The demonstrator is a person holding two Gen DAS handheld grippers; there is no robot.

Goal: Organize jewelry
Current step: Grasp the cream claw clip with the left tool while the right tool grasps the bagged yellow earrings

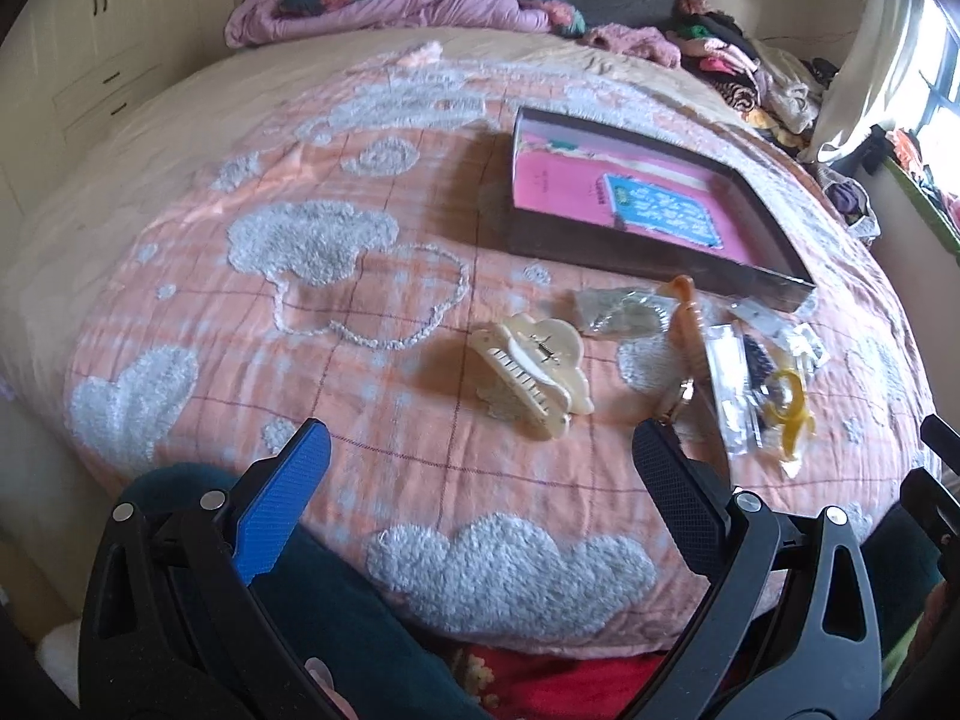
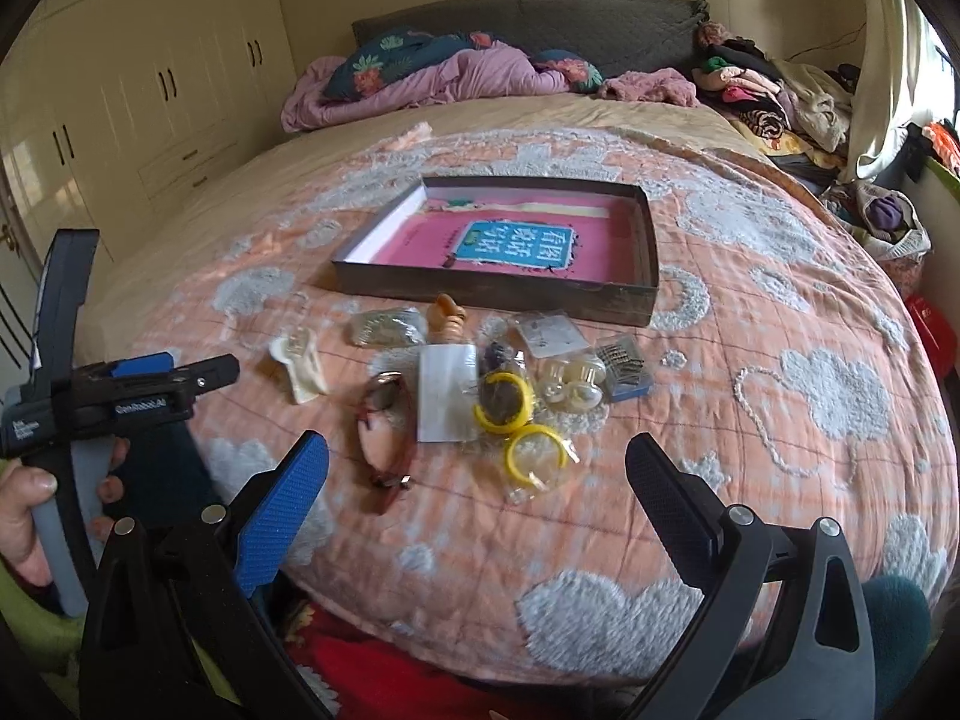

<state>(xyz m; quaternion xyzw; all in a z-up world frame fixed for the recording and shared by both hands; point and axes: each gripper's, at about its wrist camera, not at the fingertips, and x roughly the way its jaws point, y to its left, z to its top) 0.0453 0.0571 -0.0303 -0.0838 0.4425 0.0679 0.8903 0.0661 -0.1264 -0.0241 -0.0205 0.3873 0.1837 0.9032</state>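
Observation:
A shallow dark box (image 2: 624, 300) with a pink book inside lies on the bed; it also shows in the left wrist view (image 1: 654, 258). In front of it lie a cream hair claw (image 1: 534, 372) (image 2: 303, 369), yellow rings in clear bags (image 2: 503, 399) (image 1: 789, 405), a red bracelet (image 2: 387, 420), pearl pieces (image 2: 570, 387) and small packets. My left gripper (image 1: 480, 468) is open and empty, just short of the claw. My right gripper (image 2: 477, 480) is open and empty, low in front of the yellow rings.
The bed has an orange blanket with fluffy white clouds (image 2: 840, 390). Rumpled purple bedding and pillows (image 2: 432, 78) lie at the headboard. Piled clothes (image 2: 774, 96) sit at the back right. Wardrobes (image 2: 150, 90) stand on the left. The other hand-held gripper (image 2: 120, 396) is at the left.

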